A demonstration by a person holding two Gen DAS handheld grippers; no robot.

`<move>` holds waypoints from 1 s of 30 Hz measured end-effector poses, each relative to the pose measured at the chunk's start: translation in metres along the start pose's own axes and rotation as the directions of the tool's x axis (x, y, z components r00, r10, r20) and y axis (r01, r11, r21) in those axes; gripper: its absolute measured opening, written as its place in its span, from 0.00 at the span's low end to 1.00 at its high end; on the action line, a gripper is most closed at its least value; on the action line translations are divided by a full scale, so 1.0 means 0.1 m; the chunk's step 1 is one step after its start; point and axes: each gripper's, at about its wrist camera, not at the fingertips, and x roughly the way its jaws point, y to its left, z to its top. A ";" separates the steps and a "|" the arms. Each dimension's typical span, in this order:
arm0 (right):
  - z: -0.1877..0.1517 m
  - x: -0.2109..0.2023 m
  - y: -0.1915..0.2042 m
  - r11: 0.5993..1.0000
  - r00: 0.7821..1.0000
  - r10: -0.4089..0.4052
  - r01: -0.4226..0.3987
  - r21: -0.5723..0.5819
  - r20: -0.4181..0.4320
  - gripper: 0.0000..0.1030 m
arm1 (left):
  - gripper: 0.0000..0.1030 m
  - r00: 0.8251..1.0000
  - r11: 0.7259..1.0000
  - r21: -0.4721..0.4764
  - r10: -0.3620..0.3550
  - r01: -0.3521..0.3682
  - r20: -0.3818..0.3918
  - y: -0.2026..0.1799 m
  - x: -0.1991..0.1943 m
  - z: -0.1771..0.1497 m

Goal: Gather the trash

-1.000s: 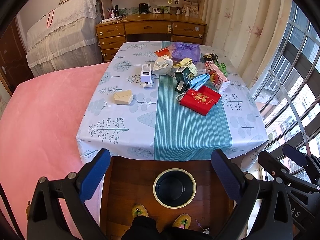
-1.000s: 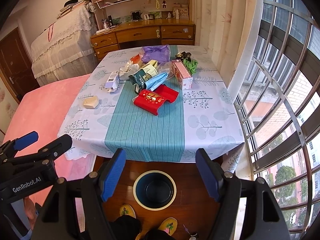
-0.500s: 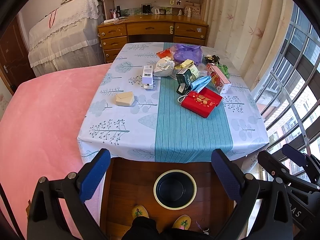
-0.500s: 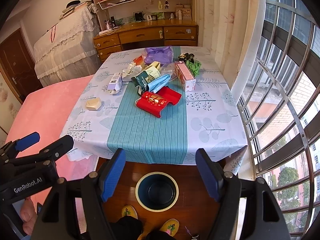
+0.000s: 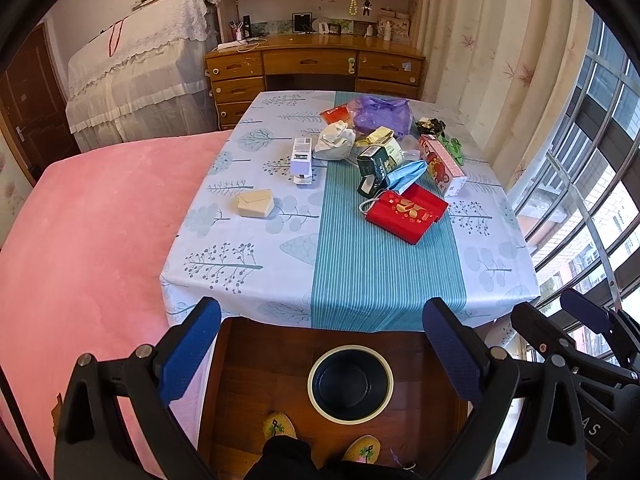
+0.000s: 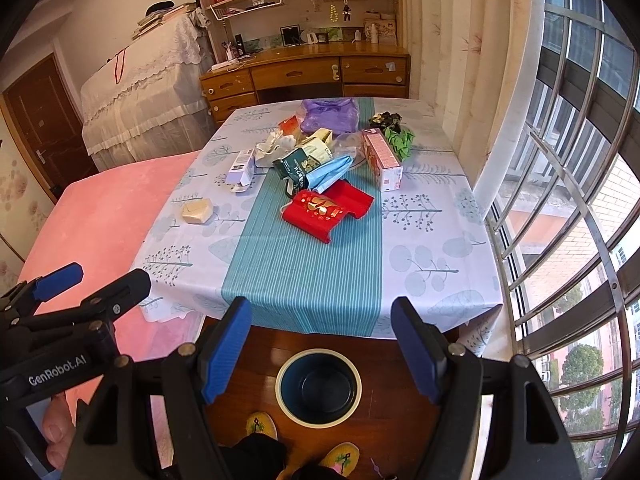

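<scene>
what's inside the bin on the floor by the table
The bin looks empty: its dark inner wall and bottom show in both wrist views, with no trash in it. The near inner wall, just under the cream rim, is hidden from these angles.

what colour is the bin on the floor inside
Dark blue inside, with a cream rim; the bin shows best in the left wrist view.

Two fisheye views from high above the near edge of the worktop, angled down and forward toward the far desk. Left view set further left. Shared: worktop, bin on floor, window.
</scene>
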 end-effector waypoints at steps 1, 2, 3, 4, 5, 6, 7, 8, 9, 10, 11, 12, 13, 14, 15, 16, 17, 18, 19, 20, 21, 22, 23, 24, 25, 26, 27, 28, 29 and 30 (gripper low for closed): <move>0.01 0.00 -0.01 1.000 1.000 0.008 -0.008 0.000 -0.002 0.71 | 0.97 1.000 1.000 -0.004 0.003 -0.003 0.002 0.00 -0.01 0.00; 0.02 0.00 -0.02 1.000 1.000 0.013 -0.013 0.000 -0.002 0.71 | 0.97 1.000 1.000 -0.008 0.007 -0.007 0.005 -0.01 -0.02 0.01; 0.02 0.00 -0.03 1.000 1.000 0.020 -0.020 -0.001 0.000 0.71 | 0.97 1.000 1.000 -0.013 0.010 -0.010 0.009 -0.01 -0.03 0.02; 0.03 0.00 -0.04 1.000 1.000 0.026 -0.026 -0.002 0.002 0.71 | 0.97 1.000 1.000 -0.015 0.012 -0.012 0.011 -0.02 -0.04 0.02; 0.04 -0.01 -0.05 0.999 0.999 0.034 -0.034 -0.003 0.007 0.71 | 0.97 1.000 1.000 -0.016 0.017 -0.017 0.016 -0.02 -0.06 0.02; 0.06 -0.01 -0.05 0.999 0.999 0.042 -0.042 -0.004 0.013 0.71 | 0.97 1.000 1.000 -0.017 0.021 -0.021 0.020 -0.02 -0.06 0.03; 0.07 -0.01 -0.06 0.999 0.999 0.046 -0.046 -0.004 0.017 0.71 | 0.97 0.999 1.000 -0.017 0.026 -0.025 0.022 -0.02 -0.07 0.03; 0.08 -0.01 -0.06 0.999 0.998 0.054 -0.054 -0.006 0.022 0.71 | 0.97 0.999 0.999 -0.018 0.031 -0.031 0.023 -0.02 -0.07 0.03; 0.09 -0.01 -0.06 0.998 0.998 0.065 -0.065 -0.008 0.025 0.71 | 0.97 0.999 0.999 -0.021 0.038 -0.038 0.025 -0.01 -0.08 0.04; 0.10 -0.01 -0.05 0.997 0.997 0.073 -0.072 -0.011 0.027 0.71 | 0.97 0.999 0.999 -0.022 0.043 -0.042 0.026 -0.01 -0.09 0.04; 0.11 0.00 -0.03 0.997 0.996 0.082 -0.081 -0.016 0.029 0.71 | 0.97 0.998 0.999 -0.027 0.048 -0.047 0.028 0.01 -0.09 0.05; 0.12 0.01 -0.01 0.996 0.996 0.089 -0.088 -0.020 0.030 0.71 | 0.97 0.998 0.998 -0.031 0.052 -0.051 0.029 0.02 -0.09 0.06; 0.14 0.02 0.00 0.995 0.995 0.096 -0.095 -0.026 0.030 0.71 | 0.97 0.998 0.998 -0.035 0.057 -0.056 0.030 0.04 -0.09 0.07; 0.16 0.03 0.01 0.995 0.994 0.101 -0.100 -0.029 0.030 0.71 | 0.97 0.997 0.997 -0.038 0.064 -0.062 0.031 0.06 -0.09 0.08; 0.18 0.04 0.02 0.994 0.994 0.109 -0.108 -0.031 0.030 0.71 | 0.97 0.997 0.997 -0.044 0.068 -0.066 0.035 0.08 -0.09 0.11; 0.20 0.06 0.03 0.993 0.993 0.114 -0.113 -0.032 0.031 0.71 | 0.97 0.997 0.996 -0.049 0.071 -0.069 0.041 0.10 -0.08 0.12; 0.23 0.08 0.04 0.993 0.993 0.115 -0.114 -0.031 0.034 0.71 | 0.97 0.996 0.996 -0.055 0.073 -0.070 0.050 0.14 -0.07 0.15; 0.26 0.10 0.05 0.993 0.993 0.115 -0.114 -0.030 0.036 0.71 | 0.97 0.996 0.996 -0.061 0.070 -0.067 0.055 0.17 -0.06 0.18; 0.28 0.13 0.05 0.993 0.993 0.114 -0.113 -0.027 0.035 0.71 | 0.97 0.996 0.996 -0.066 0.068 -0.064 0.060 0.20 -0.04 0.21; 0.31 0.16 0.06 0.994 0.993 0.111 -0.111 -0.023 0.034 0.71 | 0.97 0.996 0.996 -0.072 0.063 -0.058 0.064 0.24 -0.01 0.25; 0.34 0.19 0.07 0.994 0.994 0.108 -0.107 -0.017 0.032 0.71 | 0.97 0.996 0.996 -0.075 0.054 -0.049 0.065 0.29 0.03 0.31; 0.39 0.24 0.08 0.995 0.994 0.103 -0.103 -0.008 0.031 0.71 | 0.97 0.997 0.996 -0.075 0.046 -0.041 0.063 0.33 0.08 0.36; 0.42 0.27 0.09 0.995 0.995 0.100 -0.100 -0.002 0.028 0.71 | 0.97 0.997 0.997 -0.073 0.041 -0.037 0.058 0.36 0.12 0.42; 0.47 0.32 0.10 0.996 0.995 0.091 -0.092 0.008 0.026 0.71 | 0.97 0.998 0.997 -0.066 0.029 -0.026 0.047 0.40 0.19 0.49; 0.52 0.36 0.12 0.996 0.996 0.082 -0.083 0.020 0.024 0.71 | 0.97 0.999 0.998 -0.058 0.013 -0.011 0.034 0.44 0.25 0.56; 0.57 0.41 0.13 0.997 0.997 0.075 -0.076 0.034 0.018 0.71 | 0.97 1.000 0.999 -0.049 -0.008 0.009 0.019 0.47 0.31 0.64; 0.63 0.48 0.15 0.996 0.998 0.068 -0.068 0.053 0.010 0.71 | 0.97 0.999 0.999 -0.037 -0.036 0.036 0.004 0.52 0.39 0.74; 0.68 0.53 0.16 0.996 0.998 0.059 -0.059 0.065 0.005 0.71 | 0.97 0.999 0.998 -0.030 -0.051 0.051 -0.003 0.55 0.44 0.81; 0.75 0.61 0.18 0.996 0.999 0.046 -0.045 0.081 -0.003 0.70 | 0.97 0.998 0.998 -0.024 -0.064 0.064 -0.006 0.60 0.50 0.89; 0.80 0.66 0.20 0.995 0.999 0.037 -0.036 0.092 -0.009 0.70 | 0.97 0.997 0.997 -0.022 -0.079 0.078 -0.010 0.66 0.56 0.98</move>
